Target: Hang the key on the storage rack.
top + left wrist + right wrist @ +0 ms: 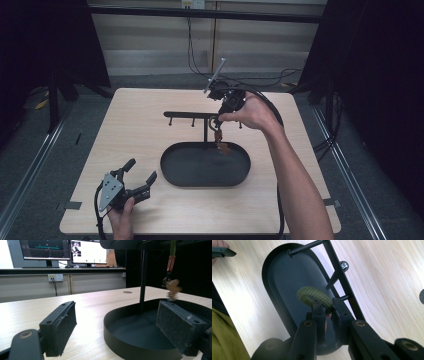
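Note:
A black stand rises from an oval tray (172, 175) in the middle of the table, with a crossbar (190, 114) that carries short pegs. My right gripper (218, 120) hovers at the bar's right part, pointing down. Its jaws (328, 307) are shut on a keychain with a green woven loop (312, 293) beside a peg (344, 298). The keychain's red strap and brown charm (220, 144) dangle over the tray's far rim, seen too in the left gripper view as the keychain (171, 285). My left gripper (141, 169) rests open near the front left, facing the tray (140, 345), with nothing between its jaws (117, 307).
The wooden table (135, 130) ends close behind the stand and just in front of the left hand. A small dark disc (127, 292) is set in the tabletop beyond the tray. Monitors (67, 250) and wall cables stand far behind.

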`<state>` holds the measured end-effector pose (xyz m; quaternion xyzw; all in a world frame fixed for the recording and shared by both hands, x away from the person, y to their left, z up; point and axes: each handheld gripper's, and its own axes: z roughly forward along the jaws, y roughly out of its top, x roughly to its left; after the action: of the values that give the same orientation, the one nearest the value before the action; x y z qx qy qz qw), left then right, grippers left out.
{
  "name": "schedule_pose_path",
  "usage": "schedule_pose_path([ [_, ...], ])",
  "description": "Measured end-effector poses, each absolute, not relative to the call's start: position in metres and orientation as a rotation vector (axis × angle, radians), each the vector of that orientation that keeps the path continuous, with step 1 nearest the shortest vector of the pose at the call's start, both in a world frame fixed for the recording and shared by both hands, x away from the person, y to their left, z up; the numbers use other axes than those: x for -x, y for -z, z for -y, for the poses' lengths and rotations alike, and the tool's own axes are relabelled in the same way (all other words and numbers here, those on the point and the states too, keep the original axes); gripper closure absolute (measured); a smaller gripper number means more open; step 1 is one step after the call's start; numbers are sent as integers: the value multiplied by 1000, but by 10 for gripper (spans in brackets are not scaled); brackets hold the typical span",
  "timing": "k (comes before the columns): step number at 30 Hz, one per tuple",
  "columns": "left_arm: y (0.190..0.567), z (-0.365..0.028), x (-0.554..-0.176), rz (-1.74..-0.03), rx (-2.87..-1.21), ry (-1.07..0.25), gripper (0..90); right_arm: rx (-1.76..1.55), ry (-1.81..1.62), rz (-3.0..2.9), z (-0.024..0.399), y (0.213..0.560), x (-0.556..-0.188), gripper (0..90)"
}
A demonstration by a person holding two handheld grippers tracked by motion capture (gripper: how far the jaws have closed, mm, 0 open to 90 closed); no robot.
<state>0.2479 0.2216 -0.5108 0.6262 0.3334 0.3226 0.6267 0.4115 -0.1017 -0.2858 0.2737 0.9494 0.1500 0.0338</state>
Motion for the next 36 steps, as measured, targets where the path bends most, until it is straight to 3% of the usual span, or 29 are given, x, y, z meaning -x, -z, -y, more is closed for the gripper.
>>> schedule_pose_path([
  [21,511,-222,-248,-762,-1443,-747,159,-887,-490,-2919,119,290,-415,831],
  [32,510,-222,-248,-762,-1445,-746,159,-892,-525,-2915,132,291,-402,714],
  [36,510,-222,-248,-762,-1445,-746,159,-914,-565,-2903,137,293,-396,613],
])
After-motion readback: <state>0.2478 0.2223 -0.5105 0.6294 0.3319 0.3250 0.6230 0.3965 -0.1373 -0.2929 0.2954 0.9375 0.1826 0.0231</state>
